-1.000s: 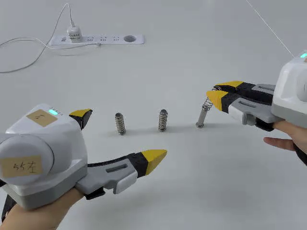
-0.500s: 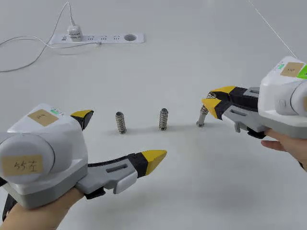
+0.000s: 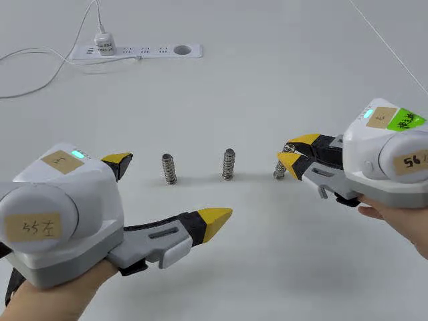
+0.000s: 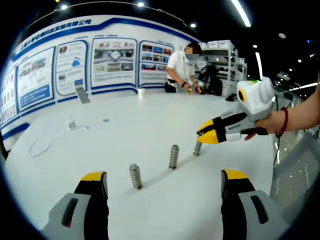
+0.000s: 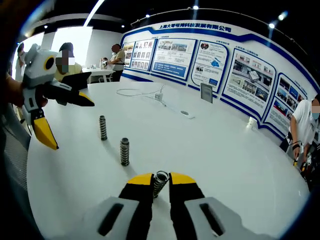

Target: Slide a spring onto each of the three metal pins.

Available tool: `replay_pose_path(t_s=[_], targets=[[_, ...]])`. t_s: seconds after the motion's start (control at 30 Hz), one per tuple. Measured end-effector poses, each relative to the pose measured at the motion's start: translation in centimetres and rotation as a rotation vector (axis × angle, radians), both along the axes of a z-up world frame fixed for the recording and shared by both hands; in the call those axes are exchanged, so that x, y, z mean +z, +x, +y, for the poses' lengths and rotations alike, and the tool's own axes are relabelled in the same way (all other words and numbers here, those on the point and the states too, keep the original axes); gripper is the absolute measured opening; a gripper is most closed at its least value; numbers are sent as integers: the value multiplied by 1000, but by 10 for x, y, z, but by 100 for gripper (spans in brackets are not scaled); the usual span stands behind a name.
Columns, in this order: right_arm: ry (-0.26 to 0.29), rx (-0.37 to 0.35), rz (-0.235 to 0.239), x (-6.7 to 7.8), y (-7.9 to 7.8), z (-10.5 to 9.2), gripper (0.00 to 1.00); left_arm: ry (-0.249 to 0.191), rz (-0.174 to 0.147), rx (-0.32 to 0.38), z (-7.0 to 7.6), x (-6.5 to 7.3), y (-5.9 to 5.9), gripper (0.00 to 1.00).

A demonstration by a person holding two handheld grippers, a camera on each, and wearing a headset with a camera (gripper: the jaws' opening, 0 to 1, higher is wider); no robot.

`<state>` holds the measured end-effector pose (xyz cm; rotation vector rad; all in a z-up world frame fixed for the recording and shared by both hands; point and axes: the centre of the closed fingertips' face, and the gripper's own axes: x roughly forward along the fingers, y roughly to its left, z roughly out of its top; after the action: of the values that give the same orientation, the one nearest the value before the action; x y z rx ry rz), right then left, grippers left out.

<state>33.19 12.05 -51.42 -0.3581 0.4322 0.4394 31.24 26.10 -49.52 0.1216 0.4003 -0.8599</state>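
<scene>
The right hand-held gripper is clamped on the last spring at the third pin on the counter. The spring is probably light, bendy and slippery, so a gentle mid-coil hold suits it. The left hand-held gripper hangs with its jaws apart.

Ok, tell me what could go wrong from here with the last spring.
1. The right hand-held gripper pinches the last spring near its top; a sideways push could tip it over on the table.
2. Squeezed between the jaws, the spring might pop loose on release.
3. The middle spring stands close by; pulling back carelessly could knock it.
</scene>
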Motion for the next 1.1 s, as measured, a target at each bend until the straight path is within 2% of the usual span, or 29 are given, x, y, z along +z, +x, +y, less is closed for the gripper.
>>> replay_pose_path(t_s=[0.33, 0.93, 1.0, 1.1], targets=[[-13, -6, 13, -9, 0, -2, 13, 5, -1, -3, 0, -1, 0, 95], [-8, -10, 12, -8, 0, -1, 14, 14, 3, -9, 1, -2, -1, 93], [0, -15, 14, -7, 0, -1, 17, 16, 5, -7, 1, -2, 0, 93], [46, -34, 17, -2, -2, -1, 19, 21, 7, -7, 2, -1, 0, 93]])
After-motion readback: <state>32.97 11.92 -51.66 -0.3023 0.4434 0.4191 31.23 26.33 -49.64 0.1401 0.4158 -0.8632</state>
